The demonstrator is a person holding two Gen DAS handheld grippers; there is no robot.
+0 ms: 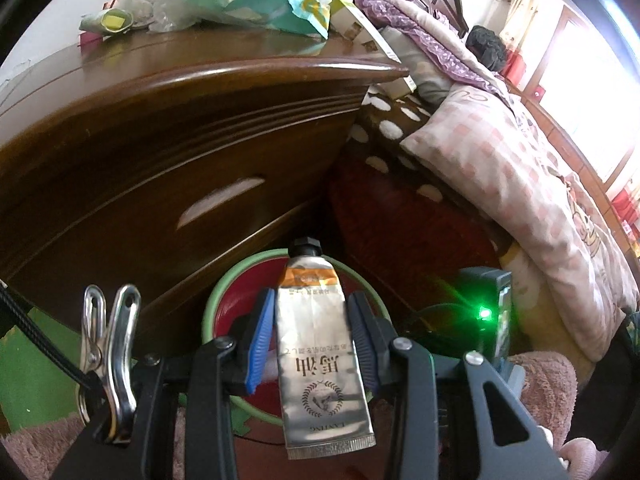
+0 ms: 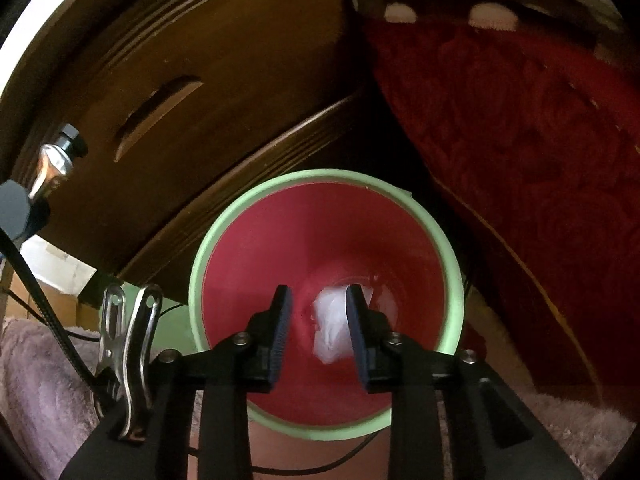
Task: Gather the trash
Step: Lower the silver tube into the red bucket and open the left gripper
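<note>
Over the bin (image 2: 452,280) both claws hang, pointing steeply down, which suits dropping trash straight in. It is a round plastic bin with a pale green rim and smooth red inside, standing on the floor between a dark wooden nightstand (image 1: 140,152) and the bed (image 1: 500,168). The left claw (image 1: 312,332) is clamped on a tube (image 1: 316,344) – blue ribbed pads pressing its flat sides, black cap pointing away over the rim – so the tube looks ready to be let go. The tube is soft, silvery and creased, crimped flat at its near end. The right claw (image 2: 318,332) stands part open with nothing between its pads; below it a crumpled white wad (image 2: 332,328), perhaps tissue or film, lies at the bottom of the bin. More crumpled wrappers (image 1: 256,0) – thin, mint green and yellow – wait on the nightstand top
</note>
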